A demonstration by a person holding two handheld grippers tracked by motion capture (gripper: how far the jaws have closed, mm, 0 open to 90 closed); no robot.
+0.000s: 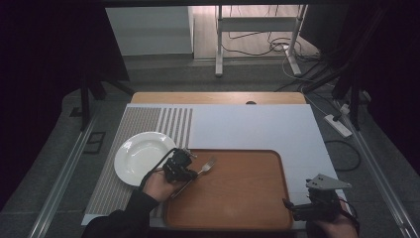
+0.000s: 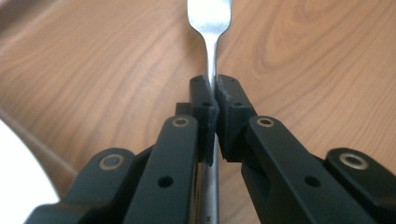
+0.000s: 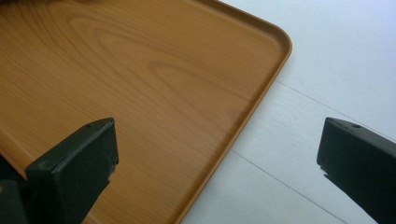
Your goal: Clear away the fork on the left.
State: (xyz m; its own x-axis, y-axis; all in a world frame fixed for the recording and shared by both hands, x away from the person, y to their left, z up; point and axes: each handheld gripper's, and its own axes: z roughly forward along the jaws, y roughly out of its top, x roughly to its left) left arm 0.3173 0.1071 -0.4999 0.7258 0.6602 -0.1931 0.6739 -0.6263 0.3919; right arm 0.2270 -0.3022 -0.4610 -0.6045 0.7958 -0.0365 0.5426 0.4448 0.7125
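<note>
A: Report the left gripper (image 2: pixel 211 100) jaws.

B: Clenched on the handle of a slim silver metal fork (image 2: pixel 211 28). In the left gripper view the handle runs between the two black jaws, gripped just behind the neck; the widening head end extends past the jaw tips, over the wood grain.

A: Where is the fork on the surface?

B: In the high view the fork (image 1: pixel 205 166) sits at the left end of the rectangular brown wood-grain tray (image 1: pixel 257 213), tines pointing up and to the right. The left gripper (image 1: pixel 185 166) is at the tray's left edge, held by the left hand (image 1: pixel 157 186). Whether the fork rests on the tray or is raised off it cannot be told.

A: Report the right gripper (image 3: pixel 217 154) jaws.

B: Released, spread wide apart, nothing between them. In the right gripper view one jaw is over the tray (image 3: pixel 140 70), the other over the white surface (image 3: pixel 345 56), with the tray's rounded corner between.

A: Surroundings?

B: A round white ceramic plate (image 1: pixel 141 157) lies just left of the tray on a grey-striped placemat (image 1: pixel 138 124). The right gripper (image 1: pixel 292 210) is at the tray's near right corner, held by the right hand (image 1: pixel 337 228).
</note>
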